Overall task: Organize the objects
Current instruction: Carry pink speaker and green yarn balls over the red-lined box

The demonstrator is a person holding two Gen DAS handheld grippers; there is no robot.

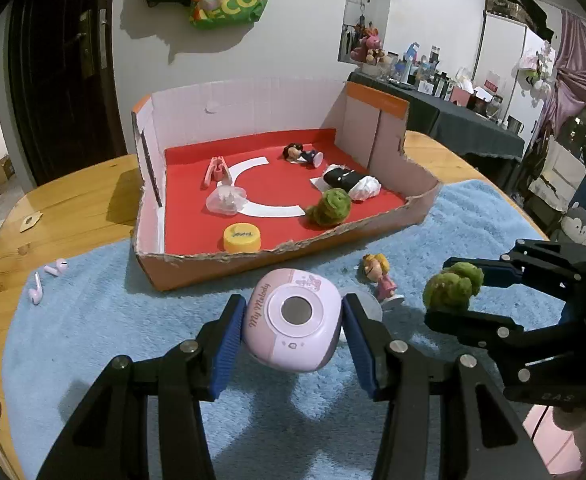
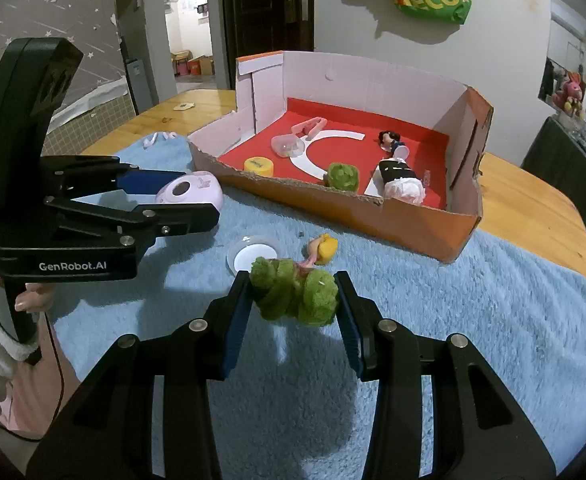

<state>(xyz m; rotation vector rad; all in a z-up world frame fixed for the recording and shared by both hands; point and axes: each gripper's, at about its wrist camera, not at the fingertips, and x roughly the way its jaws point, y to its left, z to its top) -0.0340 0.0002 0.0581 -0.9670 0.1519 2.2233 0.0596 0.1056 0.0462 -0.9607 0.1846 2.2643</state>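
Note:
My left gripper (image 1: 293, 320) is shut on a pink toy camera (image 1: 293, 322), lifted above the blue towel (image 1: 93, 320). In the right wrist view that left gripper (image 2: 191, 200) and the pink toy camera (image 2: 191, 194) sit at left. My right gripper (image 2: 293, 296) is shut on a green fuzzy scrunchie (image 2: 293, 294), also off the towel. The left wrist view shows the right gripper (image 1: 457, 286) with the green scrunchie (image 1: 451, 286) at right. A blonde doll figure (image 1: 381, 278) lies on the towel between them. The cardboard box (image 1: 253, 262) with red floor stands beyond.
Inside the box lie a second green scrunchie (image 1: 329, 206), a yellow lid (image 1: 241, 237), a clear cap (image 1: 225, 199), a pink clip (image 1: 215, 171), a dark-haired figure (image 1: 301, 154) and a black-and-white bundle (image 1: 351, 182). Two pink earbuds (image 1: 47, 280) and a clear round lid (image 2: 253, 256) rest on the towel.

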